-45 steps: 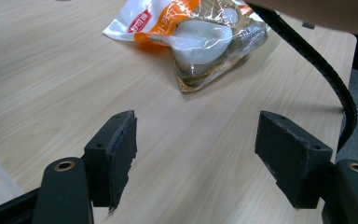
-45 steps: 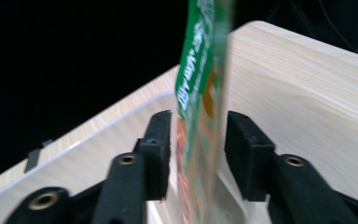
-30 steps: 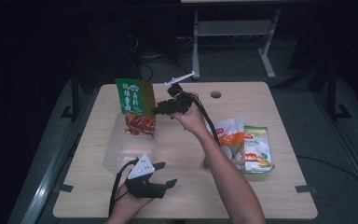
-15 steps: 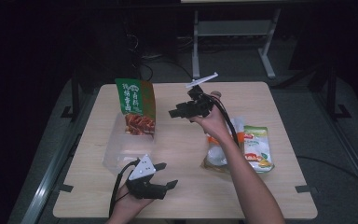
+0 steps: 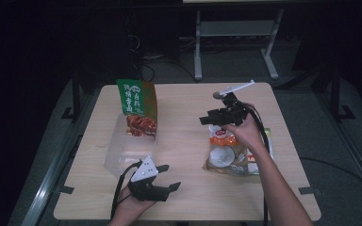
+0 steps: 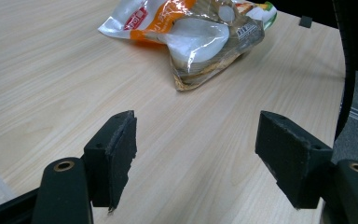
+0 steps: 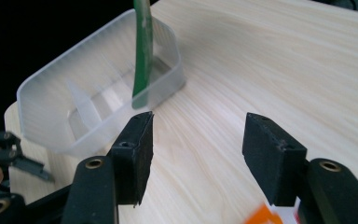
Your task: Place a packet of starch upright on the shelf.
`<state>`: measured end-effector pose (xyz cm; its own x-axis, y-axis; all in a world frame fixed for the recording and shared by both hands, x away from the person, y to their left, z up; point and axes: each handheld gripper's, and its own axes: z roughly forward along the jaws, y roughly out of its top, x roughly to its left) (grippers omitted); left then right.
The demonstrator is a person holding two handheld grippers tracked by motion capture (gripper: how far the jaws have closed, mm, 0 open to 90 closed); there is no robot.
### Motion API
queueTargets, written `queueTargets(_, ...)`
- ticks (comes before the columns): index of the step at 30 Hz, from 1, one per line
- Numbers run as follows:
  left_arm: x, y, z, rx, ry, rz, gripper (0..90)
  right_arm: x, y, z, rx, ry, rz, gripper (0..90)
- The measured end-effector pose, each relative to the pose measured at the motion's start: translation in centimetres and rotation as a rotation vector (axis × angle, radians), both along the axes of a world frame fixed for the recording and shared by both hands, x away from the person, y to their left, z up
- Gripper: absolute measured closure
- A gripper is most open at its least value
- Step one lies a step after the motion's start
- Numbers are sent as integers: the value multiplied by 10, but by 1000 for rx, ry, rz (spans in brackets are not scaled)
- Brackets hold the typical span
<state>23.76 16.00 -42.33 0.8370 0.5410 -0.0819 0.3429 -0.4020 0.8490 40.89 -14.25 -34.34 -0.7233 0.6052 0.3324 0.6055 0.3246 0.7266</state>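
One green packet stood in the clear bin; snack bags not yet lifted

The green packet [image 5: 136,107] is seen upright in the clear bin [image 5: 122,153]; its white characters cannot be read. Right of the bin, the snack bags [image 5: 231,153] lie under the right gripper [image 5: 206,119], spread and empty. The left gripper [image 5: 168,176], near the bin, is spread too.

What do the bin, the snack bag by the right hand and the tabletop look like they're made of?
Bin: frosted translucent plastic, probably; the table shows faintly through its walls.
Snack bag: thin glossy plastic film, judging by its crinkles, bright glare and clear patches showing the contents.
Tabletop: pale wood grain with a matte finish; whether it is laminate or real wood cannot be told.
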Motion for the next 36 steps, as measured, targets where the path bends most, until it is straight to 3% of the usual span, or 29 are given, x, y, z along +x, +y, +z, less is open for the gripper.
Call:
queueTargets(19,0,0,-1,4,-2,7,288,-32,-74,-20,-63,44,-125,404)
queueTargets(36,0,0,0,-7,6,8,289,-49,-105,-46,-95,94,-196,392)
